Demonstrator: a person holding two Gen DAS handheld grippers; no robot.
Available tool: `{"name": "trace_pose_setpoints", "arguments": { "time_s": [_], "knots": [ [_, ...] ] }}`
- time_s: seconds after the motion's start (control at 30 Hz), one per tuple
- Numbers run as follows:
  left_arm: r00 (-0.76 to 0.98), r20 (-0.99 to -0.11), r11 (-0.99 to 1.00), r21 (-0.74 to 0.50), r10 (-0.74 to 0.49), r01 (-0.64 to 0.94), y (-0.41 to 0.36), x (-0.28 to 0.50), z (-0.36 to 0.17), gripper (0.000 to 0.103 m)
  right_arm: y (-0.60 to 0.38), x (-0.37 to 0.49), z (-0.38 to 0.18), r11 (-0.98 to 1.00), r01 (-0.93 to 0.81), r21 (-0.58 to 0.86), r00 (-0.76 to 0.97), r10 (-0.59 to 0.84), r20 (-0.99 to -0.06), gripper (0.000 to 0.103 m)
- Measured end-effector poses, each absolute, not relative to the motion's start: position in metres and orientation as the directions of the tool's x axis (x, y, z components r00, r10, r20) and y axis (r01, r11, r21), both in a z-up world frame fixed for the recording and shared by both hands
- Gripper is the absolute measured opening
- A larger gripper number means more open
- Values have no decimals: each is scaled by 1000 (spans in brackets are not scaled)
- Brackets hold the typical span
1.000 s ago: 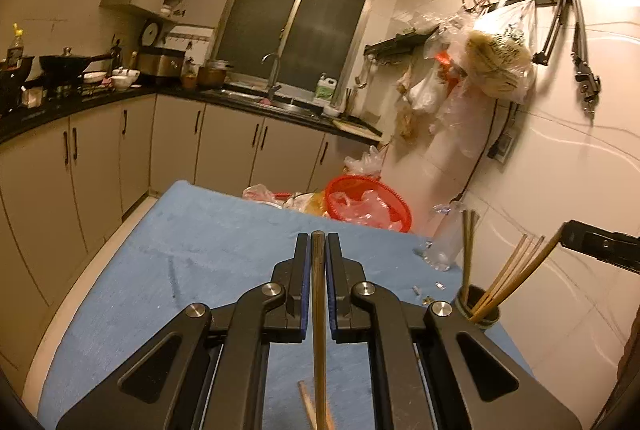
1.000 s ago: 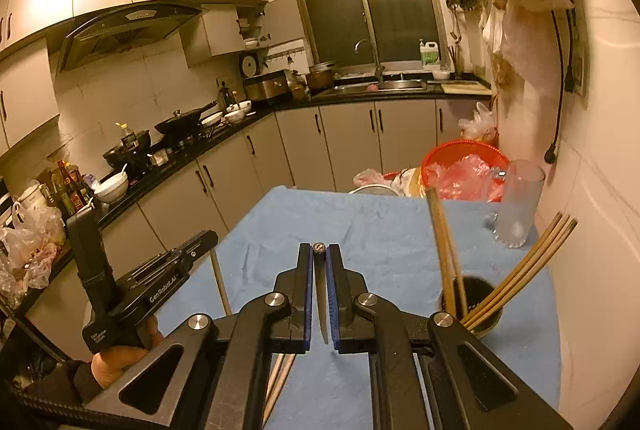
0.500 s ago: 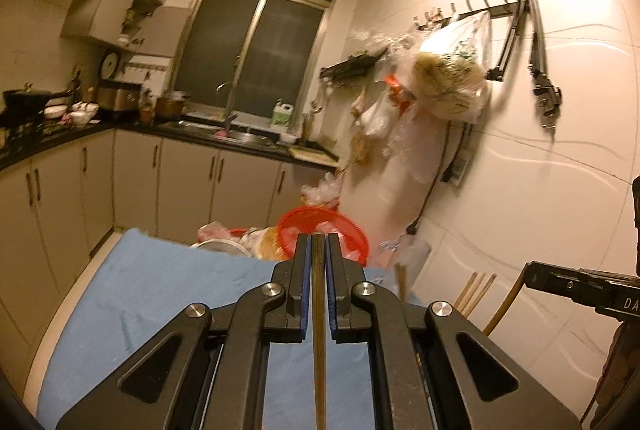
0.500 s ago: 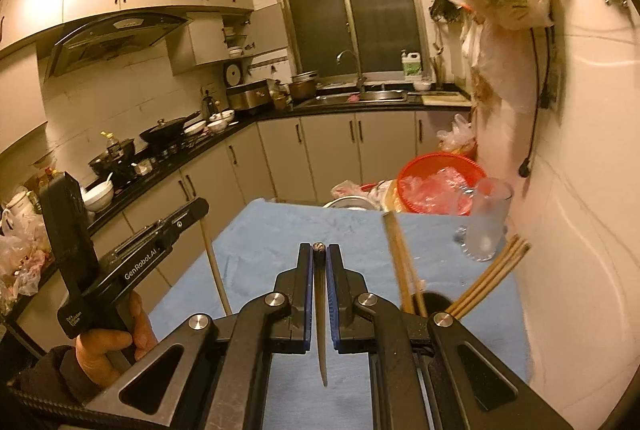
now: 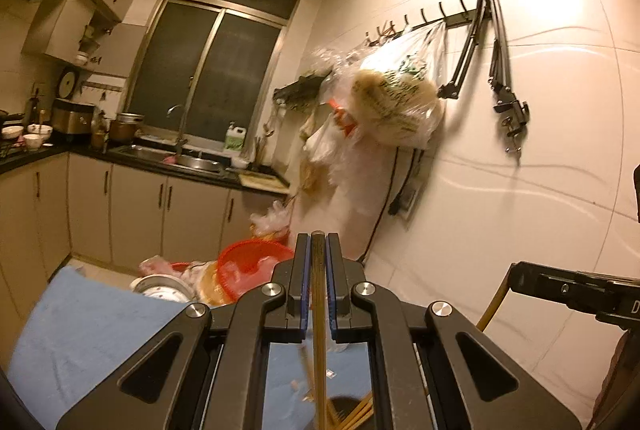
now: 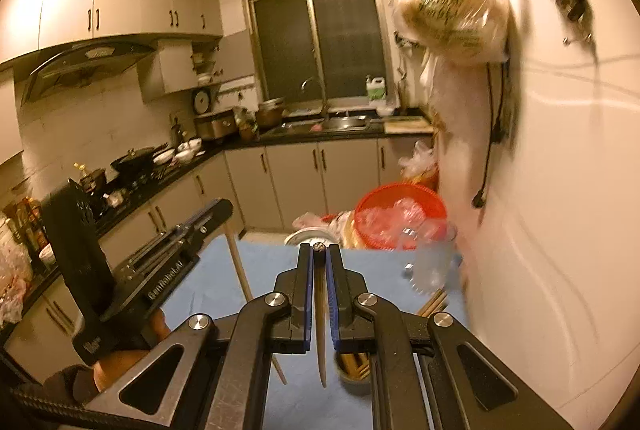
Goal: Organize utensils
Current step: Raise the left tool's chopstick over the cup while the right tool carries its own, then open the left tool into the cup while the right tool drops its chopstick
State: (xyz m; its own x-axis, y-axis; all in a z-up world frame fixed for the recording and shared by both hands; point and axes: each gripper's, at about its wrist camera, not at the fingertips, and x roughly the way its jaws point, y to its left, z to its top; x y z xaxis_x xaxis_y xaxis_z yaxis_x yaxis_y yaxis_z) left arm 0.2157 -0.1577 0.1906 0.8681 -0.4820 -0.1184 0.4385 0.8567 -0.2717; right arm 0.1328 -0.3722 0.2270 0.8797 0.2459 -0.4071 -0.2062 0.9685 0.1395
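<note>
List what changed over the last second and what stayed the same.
Both hand-held grippers rose and tipped upward, so less of the blue table cover shows. The left hand-held gripper carried its chopstick toward the wall until it hangs over the dark cup of chopsticks. The right hand-held gripper lifted its chopstick beside the cup. Nothing was released; both stay clamped. The red basket and glass did not move.

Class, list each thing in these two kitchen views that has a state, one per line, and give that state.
Left gripper: shut on a chopstick.
Right gripper: shut on its own chopstick.
Utensil cup: upright, holding chopsticks.
Glass: upright; contents unclear.
Red basket: holds clear plastic.
Plastic bag: hanging, full.
</note>
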Motion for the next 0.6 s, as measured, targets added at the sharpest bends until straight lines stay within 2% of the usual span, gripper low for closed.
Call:
{"name": "trace_pose_setpoints", "arguments": {
  "time_s": [0.23, 0.6],
  "knots": [
    [855, -106, 840, -282, -508, 464, -192, 237, 186, 7, -392, 144, 234, 978, -157, 134, 896, 198, -397, 7],
    [849, -178, 855, -265, -498, 446, -217, 262, 139, 7, -412, 174, 200, 978, -131, 165, 874, 192, -446, 7]
  ]
}}
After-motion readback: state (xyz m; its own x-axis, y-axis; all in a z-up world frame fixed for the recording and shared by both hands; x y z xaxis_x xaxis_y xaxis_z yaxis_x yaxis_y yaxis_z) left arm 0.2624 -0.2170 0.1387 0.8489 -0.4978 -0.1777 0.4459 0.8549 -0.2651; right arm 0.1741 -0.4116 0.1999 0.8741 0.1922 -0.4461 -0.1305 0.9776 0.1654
